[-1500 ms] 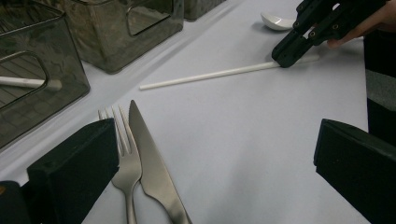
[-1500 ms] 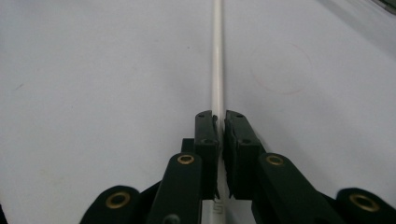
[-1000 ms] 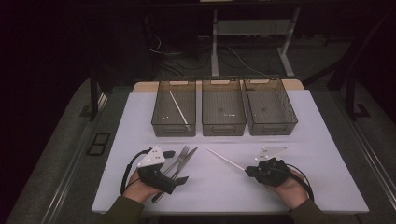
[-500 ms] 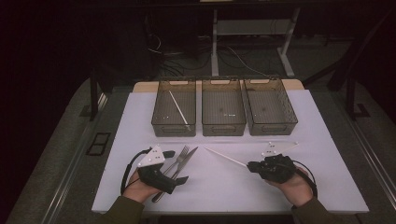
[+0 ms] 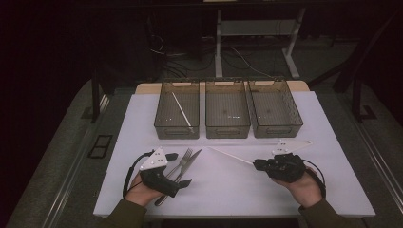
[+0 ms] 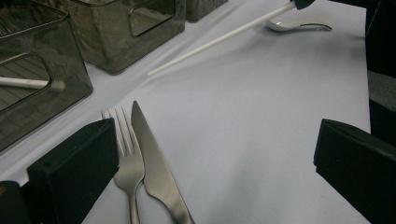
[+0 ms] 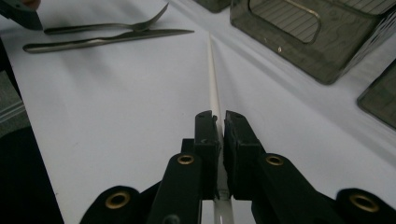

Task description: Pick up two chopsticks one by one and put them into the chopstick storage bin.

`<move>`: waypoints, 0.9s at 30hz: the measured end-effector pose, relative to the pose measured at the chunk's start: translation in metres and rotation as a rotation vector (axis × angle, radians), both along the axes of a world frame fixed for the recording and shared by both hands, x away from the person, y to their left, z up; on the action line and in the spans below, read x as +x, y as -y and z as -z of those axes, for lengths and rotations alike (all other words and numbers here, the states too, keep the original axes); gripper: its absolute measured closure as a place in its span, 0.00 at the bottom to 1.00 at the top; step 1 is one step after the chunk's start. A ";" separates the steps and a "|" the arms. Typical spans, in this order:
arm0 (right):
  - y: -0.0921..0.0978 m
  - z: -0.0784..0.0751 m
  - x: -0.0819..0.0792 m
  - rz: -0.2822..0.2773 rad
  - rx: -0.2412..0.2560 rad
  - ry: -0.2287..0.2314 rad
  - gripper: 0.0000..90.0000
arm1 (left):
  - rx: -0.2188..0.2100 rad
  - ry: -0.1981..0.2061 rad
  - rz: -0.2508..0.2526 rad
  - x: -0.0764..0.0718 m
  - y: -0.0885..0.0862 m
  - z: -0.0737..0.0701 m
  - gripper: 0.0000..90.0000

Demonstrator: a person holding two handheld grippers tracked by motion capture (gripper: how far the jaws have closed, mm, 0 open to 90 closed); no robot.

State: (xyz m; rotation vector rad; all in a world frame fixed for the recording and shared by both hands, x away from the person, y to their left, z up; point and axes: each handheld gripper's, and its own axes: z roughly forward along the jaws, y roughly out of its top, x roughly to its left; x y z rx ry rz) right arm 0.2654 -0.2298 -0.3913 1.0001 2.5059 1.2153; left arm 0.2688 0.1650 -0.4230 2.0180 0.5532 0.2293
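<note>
My right gripper (image 5: 257,165) (image 7: 219,122) is shut on one end of a white chopstick (image 5: 230,156) (image 7: 213,79). The stick slants away to the far left, low over the white table. On the near left, my left gripper (image 5: 177,169) (image 6: 215,158) is open. Its jaws stand on either side of a metal fork (image 5: 184,158) (image 6: 127,154) and knife (image 5: 190,160) (image 6: 152,163) that lie side by side. Neither jaw touches them. A second white chopstick (image 5: 181,109) lies in the left bin (image 5: 164,107). A spoon (image 6: 299,24) lies beyond the held stick.
Three dark see-through bins stand in a row at the back: the left one, the middle bin (image 5: 227,130) and the right bin (image 5: 294,114). The white table top (image 5: 228,190) has bare room between my hands. Its edges drop to a dark floor.
My right gripper has shifted slightly right and rolled, still holding the chopstick. The left gripper, fork and knife have not moved.
</note>
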 end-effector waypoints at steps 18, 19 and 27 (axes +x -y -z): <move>0.002 -0.028 0.010 0.012 0.084 0.053 0.94 | 0.003 -0.003 -0.005 0.001 0.000 0.000 0.00; 0.001 -0.029 0.012 0.012 0.085 0.059 0.94 | 0.001 -0.007 -0.008 0.001 0.000 0.001 0.00; -0.012 -0.042 0.027 0.015 0.103 0.094 0.94 | -0.005 -0.007 -0.013 0.001 0.001 0.001 0.00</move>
